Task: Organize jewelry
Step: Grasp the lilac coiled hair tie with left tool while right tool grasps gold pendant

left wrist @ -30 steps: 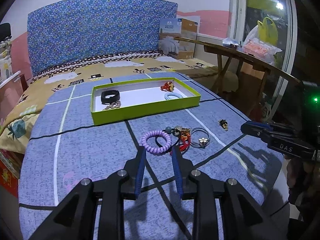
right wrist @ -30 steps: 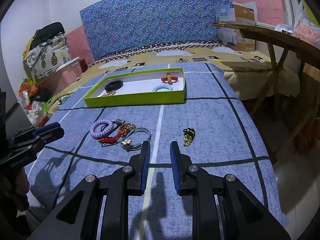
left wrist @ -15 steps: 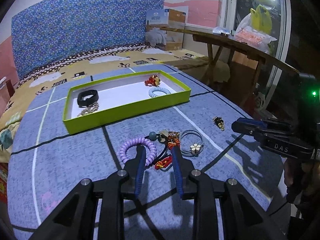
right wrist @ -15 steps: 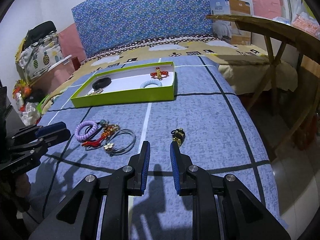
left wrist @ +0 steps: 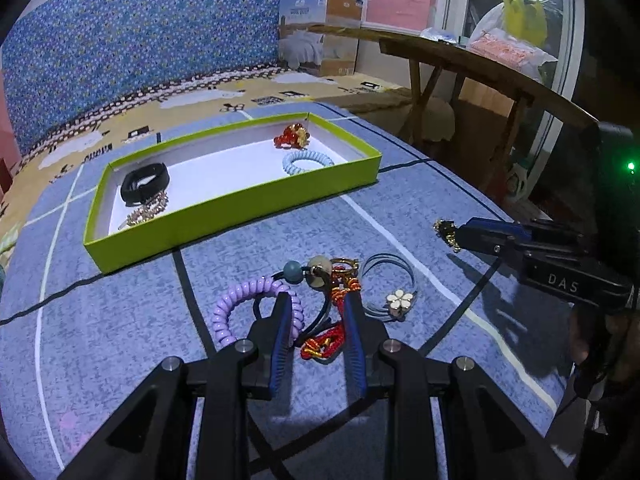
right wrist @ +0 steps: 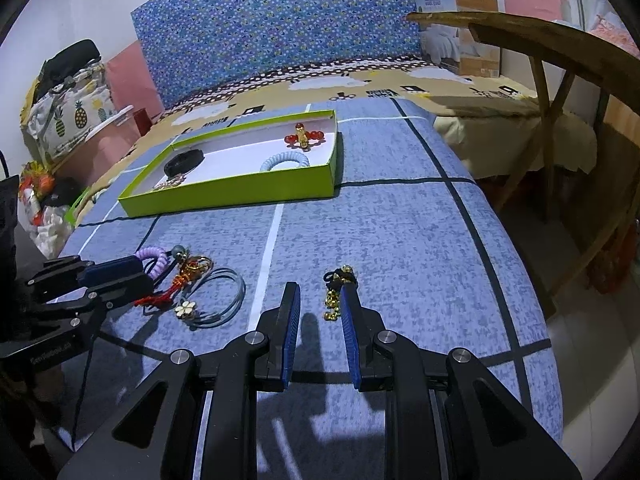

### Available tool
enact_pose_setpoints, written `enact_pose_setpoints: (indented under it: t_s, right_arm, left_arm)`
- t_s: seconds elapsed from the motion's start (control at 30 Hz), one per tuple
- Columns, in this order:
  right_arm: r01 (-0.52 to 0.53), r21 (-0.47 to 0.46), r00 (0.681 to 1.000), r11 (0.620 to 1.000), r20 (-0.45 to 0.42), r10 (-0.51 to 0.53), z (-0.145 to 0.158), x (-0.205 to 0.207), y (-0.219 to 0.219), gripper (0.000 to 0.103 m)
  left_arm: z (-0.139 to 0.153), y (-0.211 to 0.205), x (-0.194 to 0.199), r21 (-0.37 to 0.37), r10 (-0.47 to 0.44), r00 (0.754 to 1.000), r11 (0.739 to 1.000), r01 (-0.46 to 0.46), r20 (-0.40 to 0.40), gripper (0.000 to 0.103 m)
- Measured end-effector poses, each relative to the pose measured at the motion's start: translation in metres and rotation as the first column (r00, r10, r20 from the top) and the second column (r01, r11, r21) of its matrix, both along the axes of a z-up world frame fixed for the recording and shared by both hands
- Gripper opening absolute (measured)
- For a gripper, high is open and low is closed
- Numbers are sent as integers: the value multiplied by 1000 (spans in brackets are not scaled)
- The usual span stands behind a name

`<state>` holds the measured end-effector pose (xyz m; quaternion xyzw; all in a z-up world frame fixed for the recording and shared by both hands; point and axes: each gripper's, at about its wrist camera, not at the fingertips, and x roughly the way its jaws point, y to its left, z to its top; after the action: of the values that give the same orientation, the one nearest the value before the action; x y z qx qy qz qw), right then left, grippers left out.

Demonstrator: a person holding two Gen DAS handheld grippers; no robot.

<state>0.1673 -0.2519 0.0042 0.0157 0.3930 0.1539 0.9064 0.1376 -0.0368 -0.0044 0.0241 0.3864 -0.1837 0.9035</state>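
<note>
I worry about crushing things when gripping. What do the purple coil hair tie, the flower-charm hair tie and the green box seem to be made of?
Purple coil hair tie: looks like glossy plastic, going by its smooth, shiny spiral turns. Flower-charm hair tie: thin grey loops, probably elastic cord; the flower looks like hard, enamel-like white petals with a gold edge. Green box: seemingly matte cardboard, with thin straight walls and a white inside.

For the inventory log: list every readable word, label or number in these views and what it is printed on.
"DAS": on the right hand-held gripper body, seen from the left wrist view.
Print on the cardboard box: too blurred to read.
Lettering on the left hand-held gripper body: too blurred.
</note>
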Motion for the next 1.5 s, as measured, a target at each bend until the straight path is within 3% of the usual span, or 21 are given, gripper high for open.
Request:
enact_pose_setpoints:
  t_s: [0.2,0.57,0.73,1.03,1.2,1.3,1.5]
  right_arm:
    - [6,-7,1000,1000,-10,-6,-2,7,0,21]
    - [6,-7,1000,1000,-15,-6,-4,12,0,21]
    - [11,-10,1000,1000,-28,-11,-5,15,-1,21]
    - [27,-28,997,999,-74,-29,-12,23,-2,21]
    - [17,-48,997,999,-79,-21,-12,25,0,21]
    - [8,-60,997,998,-77,-12,-12,25,2,15]
    - [3,-59,998,998,-65,-7,-12,20,2,14]
  left_arm:
    - [1,-6,2,38,-17,1000,999,16,18,28]
    - [-2,22,8,32,97,995,995,-97,0,28]
    - [-8,28,17,76,153,988,986,-151,-23,28]
    - [-15,28,20,112,174,983,980,-167,-58,27]
    - [-15,31,20,115,183,982,978,-176,-54,12]
    - [-15,35,18,103,189,980,978,-182,-57,11]
    - [-12,41,11,75,195,980,979,-191,-47,10]
